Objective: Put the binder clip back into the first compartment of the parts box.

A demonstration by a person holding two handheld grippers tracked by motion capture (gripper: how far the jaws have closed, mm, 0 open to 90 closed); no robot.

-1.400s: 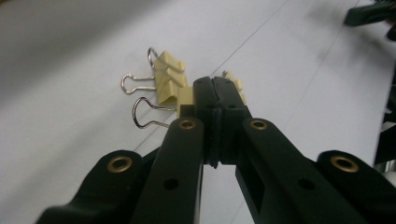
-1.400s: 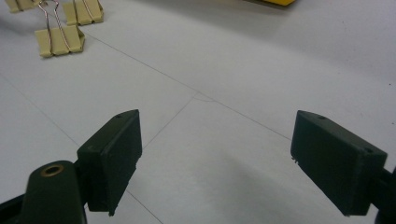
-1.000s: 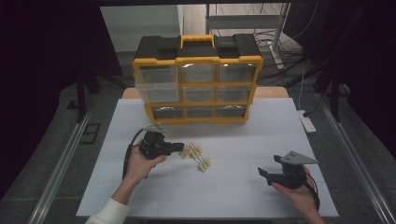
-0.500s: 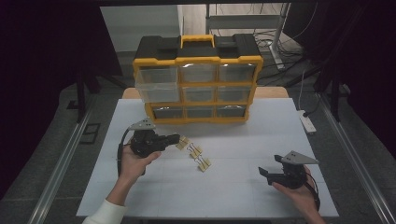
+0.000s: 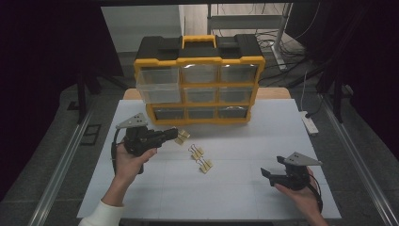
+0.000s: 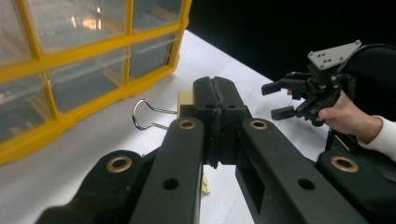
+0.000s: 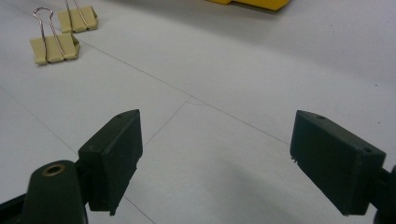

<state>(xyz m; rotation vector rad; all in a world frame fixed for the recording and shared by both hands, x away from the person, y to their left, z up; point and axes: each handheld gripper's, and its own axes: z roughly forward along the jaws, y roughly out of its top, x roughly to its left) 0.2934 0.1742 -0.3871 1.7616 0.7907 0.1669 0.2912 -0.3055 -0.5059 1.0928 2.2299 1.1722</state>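
Gripping a pale yellow binder clip [image 6: 186, 99] with silver wire handles, your left gripper [image 5: 175, 134] is clenched on it above the white table [image 5: 235, 188], just in front of the yellow drawer cabinet [image 5: 200, 84]. It's up off the table now, lifted from beside the two other clips [image 5: 200, 158]. Your right gripper [image 5: 269, 175] hasn't moved, jaws released over bare table.

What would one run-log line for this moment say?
left tongs: shut on binder clip | right tongs: open | drawer: pulled out
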